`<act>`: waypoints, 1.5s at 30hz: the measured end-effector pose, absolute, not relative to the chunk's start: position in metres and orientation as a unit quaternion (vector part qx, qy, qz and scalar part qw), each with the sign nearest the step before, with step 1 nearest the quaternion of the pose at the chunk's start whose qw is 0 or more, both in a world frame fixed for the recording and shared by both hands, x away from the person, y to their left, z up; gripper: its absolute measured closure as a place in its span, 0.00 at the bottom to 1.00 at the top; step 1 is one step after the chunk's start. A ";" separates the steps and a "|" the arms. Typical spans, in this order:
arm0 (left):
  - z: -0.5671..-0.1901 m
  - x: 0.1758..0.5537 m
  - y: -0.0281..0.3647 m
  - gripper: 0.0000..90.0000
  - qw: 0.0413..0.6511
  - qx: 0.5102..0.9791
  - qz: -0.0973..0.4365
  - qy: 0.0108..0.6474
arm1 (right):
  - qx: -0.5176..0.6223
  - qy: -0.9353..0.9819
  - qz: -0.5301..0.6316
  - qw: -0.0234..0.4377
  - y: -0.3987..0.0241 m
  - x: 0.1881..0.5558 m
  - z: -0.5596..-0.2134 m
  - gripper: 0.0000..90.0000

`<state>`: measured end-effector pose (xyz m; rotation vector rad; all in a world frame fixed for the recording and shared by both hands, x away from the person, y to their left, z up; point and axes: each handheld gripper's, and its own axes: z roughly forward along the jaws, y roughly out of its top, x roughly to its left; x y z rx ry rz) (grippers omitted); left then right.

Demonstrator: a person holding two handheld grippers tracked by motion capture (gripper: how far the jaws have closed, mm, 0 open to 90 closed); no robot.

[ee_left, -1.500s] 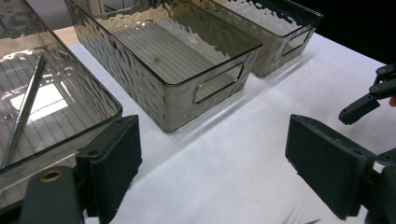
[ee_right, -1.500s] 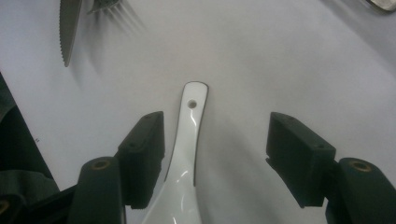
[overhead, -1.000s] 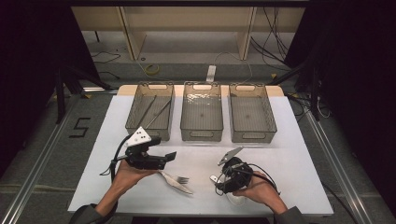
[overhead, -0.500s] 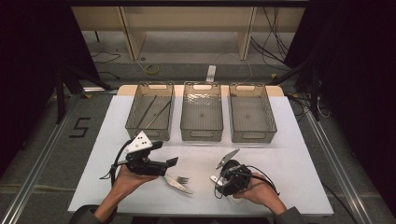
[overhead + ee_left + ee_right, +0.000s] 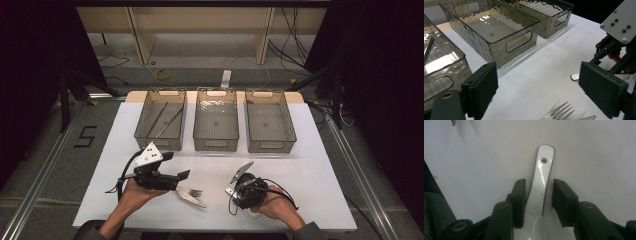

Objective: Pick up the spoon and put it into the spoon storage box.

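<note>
A white ceramic spoon (image 5: 542, 172) lies on the white table, its handle with a small hole pointing away in the right gripper view. My right gripper (image 5: 539, 187) is open and straddles that handle, one jaw on each side with small gaps. In the high view my right gripper (image 5: 245, 197) is low at the front right. A metal fork (image 5: 192, 196) lies at the front middle. My left gripper (image 5: 176, 165) hovers just left of it, jaws wide open and holding nothing. The fork's tines (image 5: 556, 113) show between those jaws.
Three clear plastic bins stand in a row at the back. The left bin (image 5: 145, 122) holds thin metal sticks; the middle bin (image 5: 216, 145) and right bin (image 5: 270, 146) look bare inside. A second metal tip (image 5: 587, 117) lies beside the fork.
My left gripper has drifted slightly nearer the person, closer to the fork. The right gripper has hardly moved over the spoon.
</note>
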<state>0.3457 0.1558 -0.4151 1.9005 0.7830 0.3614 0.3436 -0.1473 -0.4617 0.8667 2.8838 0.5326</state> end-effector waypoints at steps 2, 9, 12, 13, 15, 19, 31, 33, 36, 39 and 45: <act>-0.415 0.346 0.156 0.17 0.503 0.786 0.151 0.325 | 0.284 0.942 0.172 0.048 -0.146 0.343 -0.462 0.75; -0.415 0.345 0.155 0.17 0.504 0.786 0.153 0.324 | 0.289 0.941 0.170 0.047 -0.144 0.344 -0.461 0.83; -0.415 0.346 0.155 0.17 0.503 0.786 0.153 0.325 | 0.289 0.942 0.165 0.046 -0.143 0.345 -0.461 0.84; -0.415 0.346 0.155 0.17 0.502 0.787 0.154 0.325 | 0.286 0.943 0.163 0.047 -0.143 0.345 -0.461 0.84; -0.415 0.346 0.154 0.17 0.501 0.787 0.156 0.324 | 0.283 0.944 0.162 0.047 -0.143 0.345 -0.460 0.84; -0.415 0.346 0.155 0.17 0.500 0.789 0.157 0.322 | 0.260 0.951 0.156 0.056 -0.142 0.343 -0.459 0.84; -0.414 0.346 0.155 0.17 0.501 0.787 0.158 0.324 | 0.241 0.950 0.183 0.075 -0.148 0.341 -0.444 0.85; -0.414 0.346 0.156 0.17 0.503 0.784 0.159 0.326 | 0.247 0.948 0.187 0.078 -0.149 0.340 -0.440 0.85; -0.414 0.346 0.157 0.17 0.504 0.782 0.162 0.330 | 0.243 0.947 0.196 0.079 -0.151 0.340 -0.436 0.85; -0.414 0.347 0.158 0.17 0.512 0.775 0.155 0.338 | 0.246 0.944 0.205 0.083 -0.153 0.341 -0.432 0.85; -0.414 0.349 0.160 0.17 0.512 0.772 0.157 0.342 | 0.249 0.938 0.225 0.092 -0.156 0.350 -0.416 0.85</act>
